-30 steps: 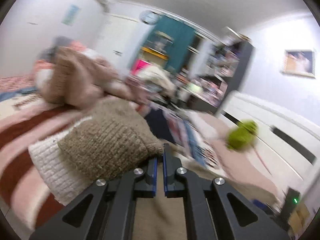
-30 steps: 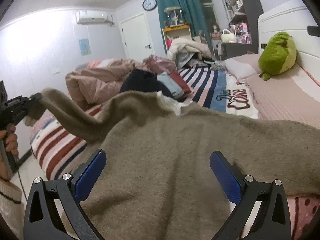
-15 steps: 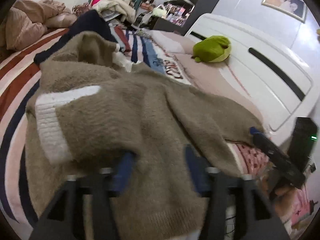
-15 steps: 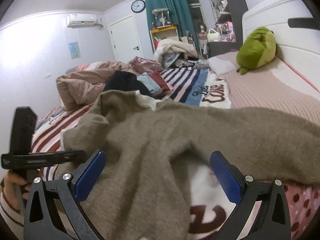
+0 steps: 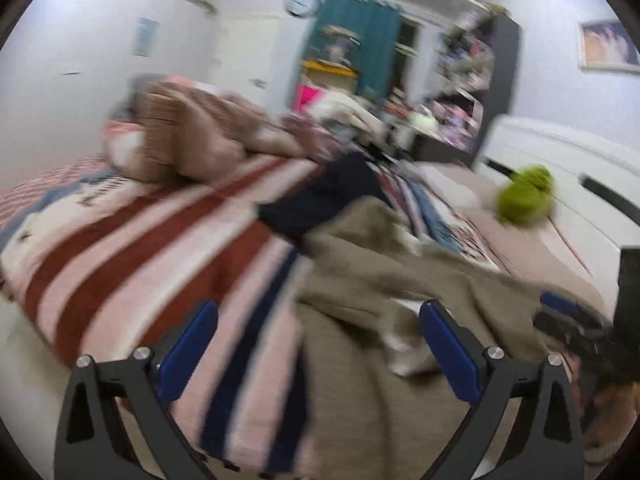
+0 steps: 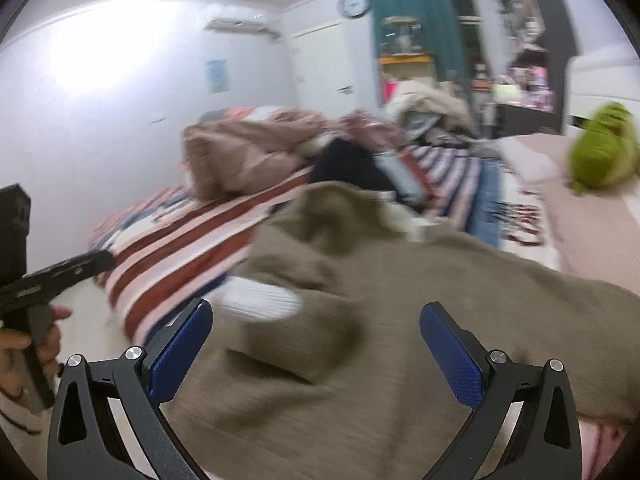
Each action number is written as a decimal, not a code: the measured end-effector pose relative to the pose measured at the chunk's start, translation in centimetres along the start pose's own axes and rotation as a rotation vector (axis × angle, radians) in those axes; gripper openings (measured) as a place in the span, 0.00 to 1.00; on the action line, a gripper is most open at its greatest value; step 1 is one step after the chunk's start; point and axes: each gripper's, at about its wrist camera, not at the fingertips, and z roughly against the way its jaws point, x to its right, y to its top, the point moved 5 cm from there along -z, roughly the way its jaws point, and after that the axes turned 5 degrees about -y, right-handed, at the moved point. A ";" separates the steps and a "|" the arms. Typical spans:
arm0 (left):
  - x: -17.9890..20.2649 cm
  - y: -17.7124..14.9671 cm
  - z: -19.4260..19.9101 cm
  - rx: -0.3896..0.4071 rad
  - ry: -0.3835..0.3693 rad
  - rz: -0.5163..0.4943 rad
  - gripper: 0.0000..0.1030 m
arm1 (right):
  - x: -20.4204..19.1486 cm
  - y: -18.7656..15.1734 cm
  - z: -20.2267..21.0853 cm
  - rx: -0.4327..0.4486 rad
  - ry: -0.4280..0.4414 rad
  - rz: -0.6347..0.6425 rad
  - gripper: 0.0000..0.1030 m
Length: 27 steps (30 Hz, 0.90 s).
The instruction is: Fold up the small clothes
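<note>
A fuzzy taupe sweater with white ribbed cuffs lies spread on the striped bed; it also shows in the left wrist view. One sleeve is folded across the body, its white cuff on top. My left gripper is open and empty, over the sweater's left edge and the striped bedding. My right gripper is open and empty above the sweater's front part. The left gripper shows in the right wrist view, held off the bed's left edge. Both views are motion-blurred.
The bed has a red, white and navy striped cover. A heap of pink-brown bedding and a dark navy garment lie further back. A green plush toy sits by the white headboard.
My left gripper let go of the sleeve, opened wide and swung left off the sweater. The sleeve now lies folded across the body. My right gripper stayed open.
</note>
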 end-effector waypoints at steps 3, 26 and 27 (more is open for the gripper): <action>-3.4 0.3 0.1 0.043 0.050 0.059 0.99 | -3.5 -0.1 -3.3 -0.057 0.063 0.019 1.00; -4.4 -2.7 -4.4 -0.100 -0.036 0.009 0.99 | -0.9 -1.3 -4.8 -0.131 -0.182 0.059 0.02; -3.9 -2.7 -4.3 -0.099 -0.056 0.006 0.99 | -0.1 -1.2 -3.7 -0.120 -0.195 0.043 0.02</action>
